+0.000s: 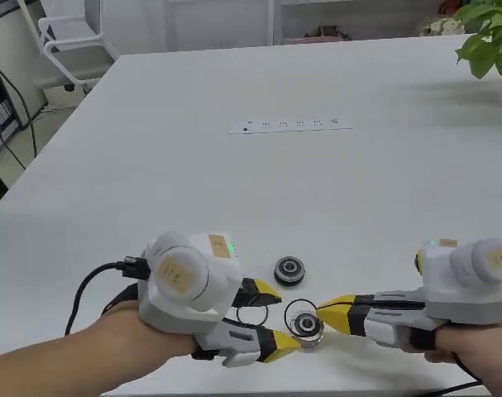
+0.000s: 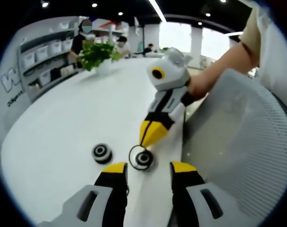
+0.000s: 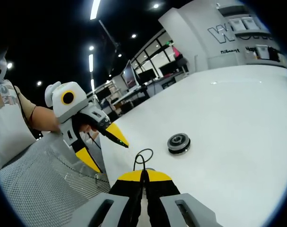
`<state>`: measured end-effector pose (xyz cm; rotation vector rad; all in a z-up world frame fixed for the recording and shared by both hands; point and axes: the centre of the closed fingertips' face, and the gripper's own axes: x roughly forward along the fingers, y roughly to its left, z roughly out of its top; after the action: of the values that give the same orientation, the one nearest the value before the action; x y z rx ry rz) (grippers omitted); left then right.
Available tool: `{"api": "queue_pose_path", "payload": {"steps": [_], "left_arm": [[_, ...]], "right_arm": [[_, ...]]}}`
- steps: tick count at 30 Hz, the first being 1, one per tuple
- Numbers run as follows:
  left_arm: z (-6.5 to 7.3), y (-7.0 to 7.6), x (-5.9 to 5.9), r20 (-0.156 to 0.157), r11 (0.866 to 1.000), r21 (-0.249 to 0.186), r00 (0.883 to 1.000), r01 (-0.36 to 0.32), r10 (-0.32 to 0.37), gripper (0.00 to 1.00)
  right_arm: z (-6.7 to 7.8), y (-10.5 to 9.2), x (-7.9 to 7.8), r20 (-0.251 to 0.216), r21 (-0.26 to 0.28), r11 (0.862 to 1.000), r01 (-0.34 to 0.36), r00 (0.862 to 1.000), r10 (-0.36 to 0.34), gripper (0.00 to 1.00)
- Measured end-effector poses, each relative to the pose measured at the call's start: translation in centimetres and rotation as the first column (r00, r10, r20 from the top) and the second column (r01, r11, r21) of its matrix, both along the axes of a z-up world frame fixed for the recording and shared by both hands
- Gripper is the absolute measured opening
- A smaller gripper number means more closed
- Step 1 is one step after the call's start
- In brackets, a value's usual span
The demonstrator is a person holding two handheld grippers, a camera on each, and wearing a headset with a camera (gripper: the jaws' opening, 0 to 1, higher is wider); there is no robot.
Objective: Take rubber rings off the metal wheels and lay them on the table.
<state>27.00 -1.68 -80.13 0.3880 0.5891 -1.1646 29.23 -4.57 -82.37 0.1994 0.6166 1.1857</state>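
Observation:
Two small metal wheels lie near the table's front edge. The far wheel (image 1: 289, 270) (image 2: 101, 152) (image 3: 178, 142) lies flat with its black rubber ring around it. The near wheel (image 1: 307, 327) (image 2: 144, 160) sits between both grippers. My right gripper (image 1: 325, 313) (image 2: 145, 140) (image 3: 143, 174) is shut on that wheel's thin black ring (image 1: 299, 315) (image 2: 135, 153) (image 3: 142, 158), which loops up from the jaws. My left gripper (image 1: 274, 318) (image 2: 148, 168) (image 3: 108, 153) is open, its jaws either side of the near wheel. Another loose black ring (image 1: 252, 315) lies on the table between the left jaws.
A white power strip (image 1: 289, 126) lies at mid-table. A green plant (image 1: 490, 37) (image 2: 98, 52) stands at the far right corner. A grey mesh chair (image 2: 238, 142) (image 3: 44, 175) is close behind the front edge. People stand by shelves in the background.

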Motion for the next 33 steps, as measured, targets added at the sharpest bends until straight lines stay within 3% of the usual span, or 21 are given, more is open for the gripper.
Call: {"api": "queue_pose_path", "payload": {"steps": [15, 33], "left_arm": [[2.4, 3.4, 0.3, 0.038, 0.997, -0.027, 0.997, -0.07, 0.071, 0.47], [2.9, 6.6, 0.4, 0.049, 0.99, -0.026, 0.989, -0.141, 0.142, 0.59]], "right_arm": [[1.6, 1.6, 0.1, 0.029, -0.006, 0.999, -0.047, 0.998, 0.047, 0.0], [2.1, 4.5, 1.1, 0.048, -0.034, 0.99, -0.136, 0.989, 0.137, 0.0]]}}
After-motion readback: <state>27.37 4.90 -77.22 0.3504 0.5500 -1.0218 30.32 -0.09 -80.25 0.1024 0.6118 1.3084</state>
